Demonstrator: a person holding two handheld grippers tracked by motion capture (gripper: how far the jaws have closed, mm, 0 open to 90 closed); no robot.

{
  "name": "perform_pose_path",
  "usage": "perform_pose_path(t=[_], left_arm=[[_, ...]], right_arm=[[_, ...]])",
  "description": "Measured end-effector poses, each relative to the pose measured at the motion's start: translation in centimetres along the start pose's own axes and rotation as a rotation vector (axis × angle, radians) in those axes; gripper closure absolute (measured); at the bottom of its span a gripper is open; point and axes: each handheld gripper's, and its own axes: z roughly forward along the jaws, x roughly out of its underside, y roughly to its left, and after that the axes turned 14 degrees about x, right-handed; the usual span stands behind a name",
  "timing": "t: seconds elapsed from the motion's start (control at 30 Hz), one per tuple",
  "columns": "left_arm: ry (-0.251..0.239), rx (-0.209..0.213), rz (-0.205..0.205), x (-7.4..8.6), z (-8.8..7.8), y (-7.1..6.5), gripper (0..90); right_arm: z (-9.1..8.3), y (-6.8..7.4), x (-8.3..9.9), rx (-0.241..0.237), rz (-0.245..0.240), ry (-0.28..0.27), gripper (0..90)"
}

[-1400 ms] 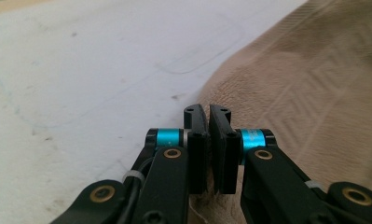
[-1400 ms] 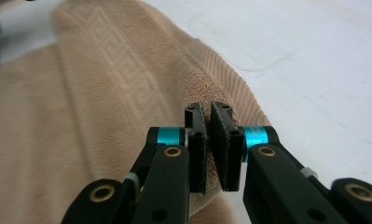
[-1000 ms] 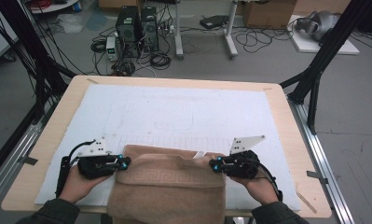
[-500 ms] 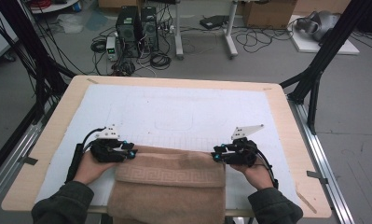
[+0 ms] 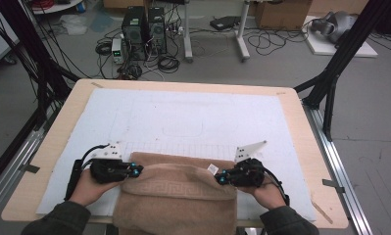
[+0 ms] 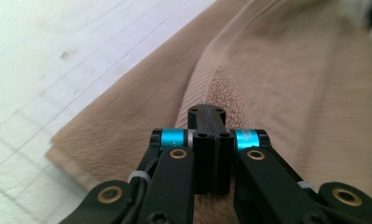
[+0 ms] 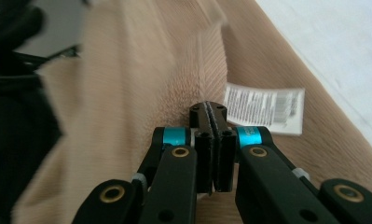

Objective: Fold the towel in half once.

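Both tongs, left (image 5: 134, 170) and right (image 5: 221, 177), clamped shut on the tan towel (image 5: 178, 196) edges.

Wooden table (image 5: 51, 142), white gridded mat (image 5: 193, 117) on top, tan towel (image 5: 178, 196) (overhanging the near edge)

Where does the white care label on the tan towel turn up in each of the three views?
High view: the care label lies on the towel, right of middle, beside the right gripper.
Left gripper view: I can't make it out; there are tan folds beyond the shut left gripper.
Right gripper view: right of centre, just past the jaw tips.
Shared landmark: the towel's ribbed border band.
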Motion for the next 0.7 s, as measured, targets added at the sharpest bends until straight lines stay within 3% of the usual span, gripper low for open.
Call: perform_pose_path(t=[0.03, 0.1, 0.13, 0.2, 0.23, 0.27, 0.33, 0.37, 0.43, 0.5, 0.57, 0.63, 0.7], left_arm=[[-0.012, 0.018, 0.012, -0.1, -0.4, -0.8, 89.4], [-0.035, 0.093, 0.039, -0.2, -0.9, -1.9, 88.7], [-0.029, 0.100, 0.060, -0.3, -0.9, -2.4, 85.7], [-0.022, 0.080, 0.067, -0.6, -0.6, -2.5, 74.5], [-0.015, 0.057, 0.064, -0.7, -0.5, -2.2, 71.5], [-0.013, 0.035, 0.051, -0.7, -0.3, -1.9, 67.9], [0.013, -0.008, 0.029, -0.6, 0.3, -1.2, 55.6], [0.035, -0.027, 0.024, -0.5, 0.6, -0.8, 54.1], [0.081, -0.077, -0.001, -0.1, 1.2, 0.2, 54.9], [0.111, -0.083, -0.023, 0.4, 1.8, 1.1, 59.4], [0.160, -0.091, -0.040, 0.8, 2.5, 1.6, 68.0], [0.163, -0.087, -0.034, 0.8, 3.1, 1.7, 76.0], [0.151, -0.088, -0.031, 0.6, 3.0, 1.4, 83.9]], right_arm=[[-0.9, 0.7, -0.2, -0.014, -0.023, -0.025, 89.7], [-2.1, 1.7, -0.6, -0.031, -0.056, -0.046, 89.3], [-2.4, 1.9, -0.8, -0.014, -0.070, -0.046, 84.7], [-2.1, 1.5, -1.0, 0.019, -0.059, -0.025, 79.2], [-1.8, 1.3, -1.1, 0.045, -0.047, -0.022, 70.9], [-1.4, 0.9, -1.2, 0.070, -0.026, -0.022, 69.1], [-0.5, 0.5, -1.3, 0.123, -0.035, 0.012, 58.4], [0.0, 0.3, -1.2, 0.139, -0.019, 0.032, 56.8], [1.2, -0.3, -1.0, 0.156, -0.003, 0.044, 53.9], [2.2, -0.8, -0.9, 0.153, 0.016, 0.063, 56.9], [3.0, -0.8, -0.7, 0.159, 0.000, 0.089, 63.2], [3.5, -0.8, -0.5, 0.143, 0.011, 0.105, 72.1], [3.3, -0.9, -0.2, 0.128, 0.030, 0.081, 81.2]])
